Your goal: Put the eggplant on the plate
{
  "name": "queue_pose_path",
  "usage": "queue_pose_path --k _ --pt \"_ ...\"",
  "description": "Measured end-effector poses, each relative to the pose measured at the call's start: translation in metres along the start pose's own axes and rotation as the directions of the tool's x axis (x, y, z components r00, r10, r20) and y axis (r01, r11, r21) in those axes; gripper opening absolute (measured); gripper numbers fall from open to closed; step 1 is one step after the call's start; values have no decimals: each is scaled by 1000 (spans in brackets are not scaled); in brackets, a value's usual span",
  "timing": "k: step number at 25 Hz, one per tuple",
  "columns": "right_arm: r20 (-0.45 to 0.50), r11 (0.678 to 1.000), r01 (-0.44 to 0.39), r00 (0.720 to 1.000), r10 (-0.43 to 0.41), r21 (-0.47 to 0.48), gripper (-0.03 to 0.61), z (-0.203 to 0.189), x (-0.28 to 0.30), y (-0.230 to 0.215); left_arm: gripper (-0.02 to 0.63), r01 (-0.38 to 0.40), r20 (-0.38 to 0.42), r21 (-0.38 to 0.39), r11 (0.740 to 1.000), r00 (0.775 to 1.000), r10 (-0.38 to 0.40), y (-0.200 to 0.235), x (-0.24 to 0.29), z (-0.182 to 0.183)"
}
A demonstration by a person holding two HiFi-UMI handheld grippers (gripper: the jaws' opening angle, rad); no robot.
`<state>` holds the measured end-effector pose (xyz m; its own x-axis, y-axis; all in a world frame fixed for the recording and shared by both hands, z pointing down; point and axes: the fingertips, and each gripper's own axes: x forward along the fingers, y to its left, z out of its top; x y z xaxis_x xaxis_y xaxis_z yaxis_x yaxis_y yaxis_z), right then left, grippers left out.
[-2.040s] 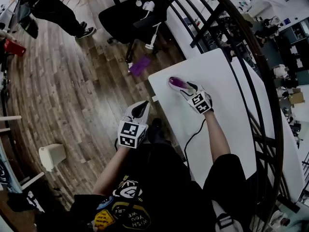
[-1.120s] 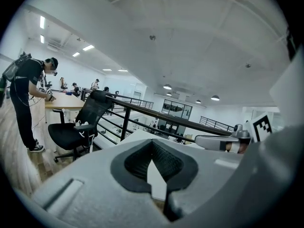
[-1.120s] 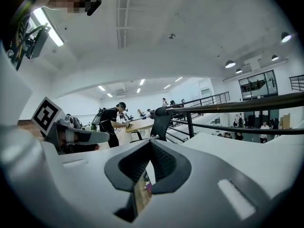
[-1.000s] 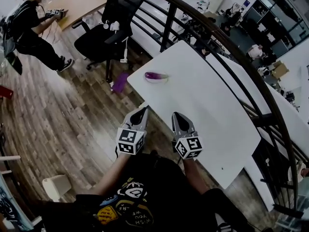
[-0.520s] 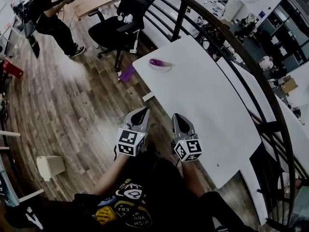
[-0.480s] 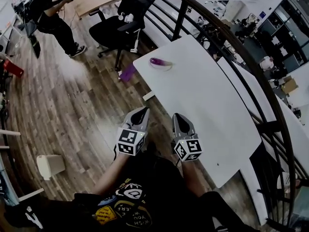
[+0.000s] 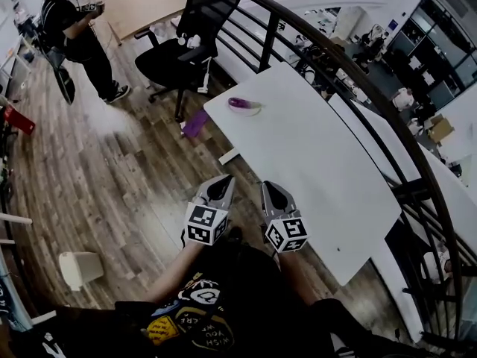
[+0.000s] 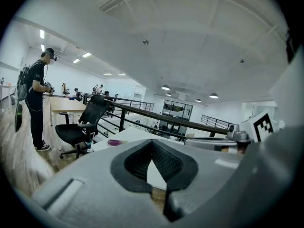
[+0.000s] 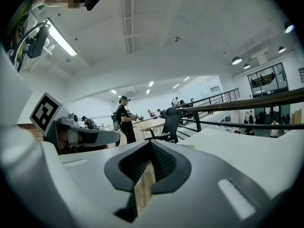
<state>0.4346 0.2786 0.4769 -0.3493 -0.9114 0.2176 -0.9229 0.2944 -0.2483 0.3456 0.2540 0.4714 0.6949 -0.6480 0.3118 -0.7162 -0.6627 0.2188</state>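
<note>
The purple eggplant (image 7: 242,104) lies on a small pale plate (image 7: 249,111) at the far left corner of the white table (image 7: 320,162). Nothing touches it. Both grippers are held close to my body, far from the plate. In the head view the left gripper (image 7: 220,187) hangs over the wooden floor, and the right gripper (image 7: 270,192) is beside it at the table's near edge. Both are shut and hold nothing. In the left gripper view the eggplant (image 8: 114,142) shows small, beyond the closed left gripper (image 8: 151,158). The right gripper (image 9: 151,157) points along the table.
A black office chair (image 7: 181,49) stands beyond the table's far corner, with a purple object (image 7: 195,123) on the floor near it. A person (image 7: 74,39) stands by a wooden desk (image 7: 145,4). A dark railing (image 7: 350,73) runs along the table's right side. A white bin (image 7: 80,268) sits at left.
The right gripper, which was at the eggplant on the table's far corner, has let go and drawn back beside the left gripper. The eggplant stays on the plate.
</note>
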Motion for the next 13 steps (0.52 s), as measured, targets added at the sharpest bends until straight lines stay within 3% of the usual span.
queue_pose_path --k 13 --pt "15 1000 2 1000 -1 -17 2 1 11 33 5 31 17 23 999 999 -32 18 -18 4"
